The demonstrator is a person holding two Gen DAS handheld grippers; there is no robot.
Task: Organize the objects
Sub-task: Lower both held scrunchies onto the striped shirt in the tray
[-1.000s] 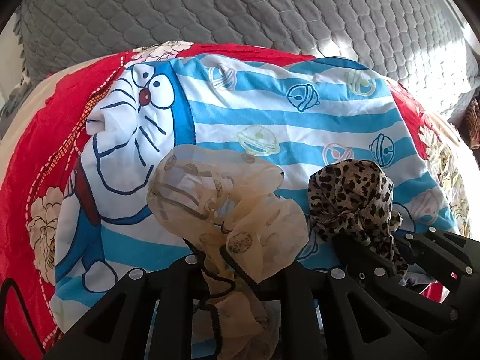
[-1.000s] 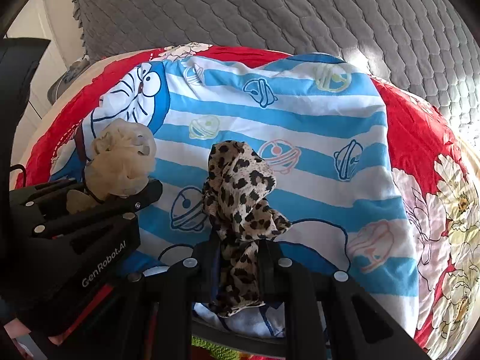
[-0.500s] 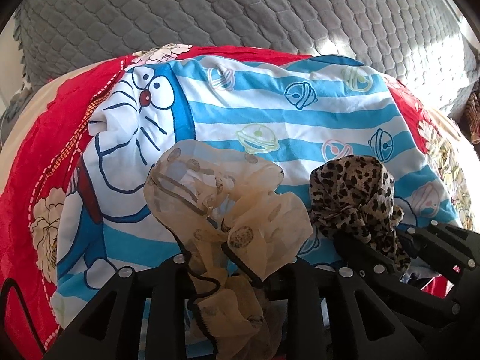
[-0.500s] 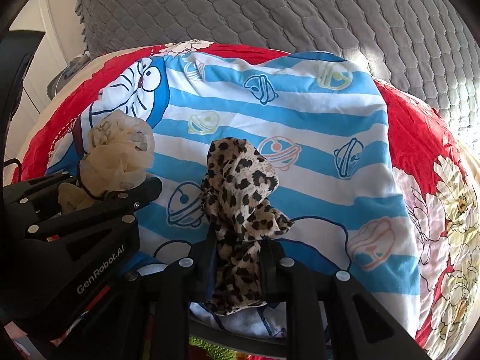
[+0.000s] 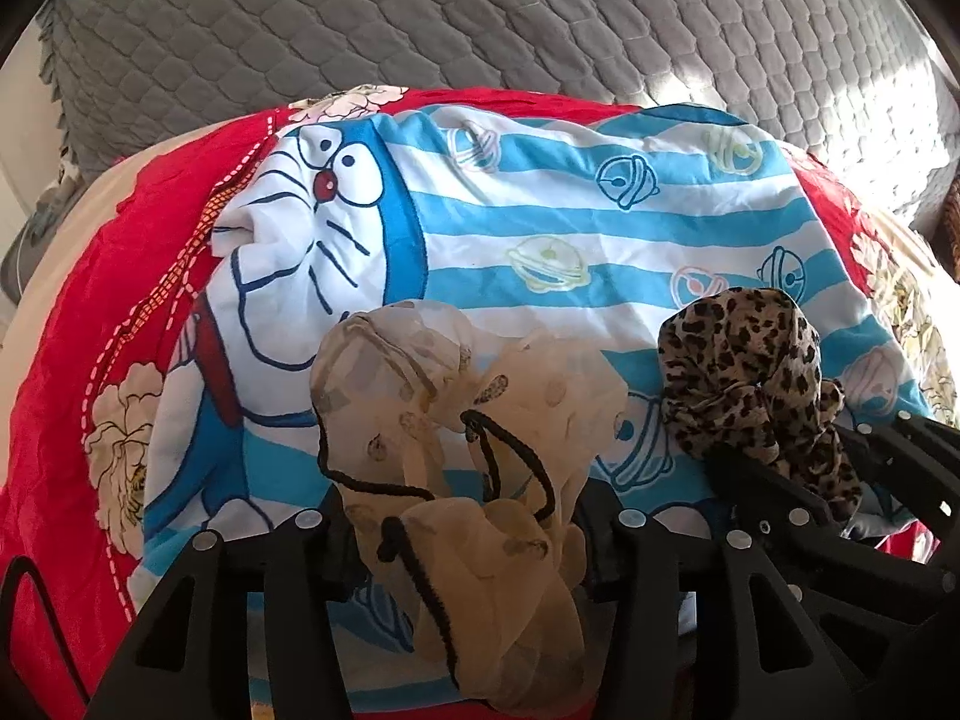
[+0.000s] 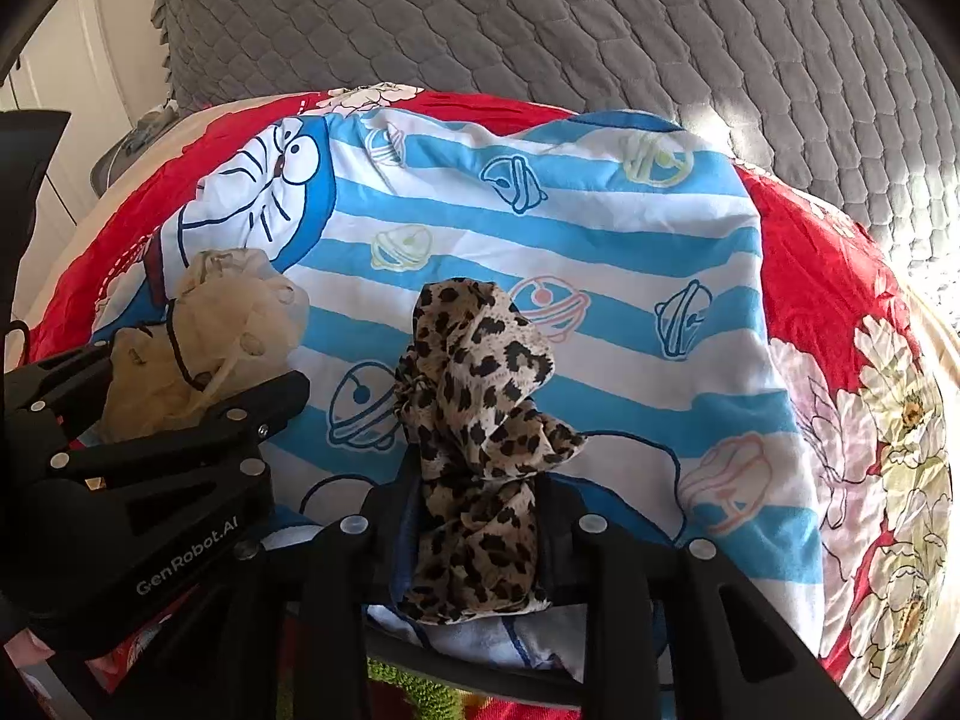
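My left gripper (image 5: pixel 462 516) is shut on a sheer beige dotted scarf with a black cord (image 5: pixel 456 414), bunched above its fingers. It also shows at the left of the right wrist view (image 6: pixel 222 330), where the left gripper (image 6: pixel 180 420) is seen from the side. My right gripper (image 6: pixel 477 504) is shut on a leopard-print scarf (image 6: pixel 474 384), which stands up between its fingers. The leopard scarf also shows at the right of the left wrist view (image 5: pixel 744 384). Both are held just above a blue-and-white striped cartoon cloth (image 5: pixel 540 228).
The striped cloth (image 6: pixel 600 252) lies over a red floral quilt (image 6: pixel 840 324) on a bed. A grey quilted cover (image 5: pixel 480 18) rises behind. The two grippers are close side by side, left one to the left.
Both grippers have stayed shut on their scarves and shifted slightly. The beige scarf has sagged and spread a little lower between the left fingers.
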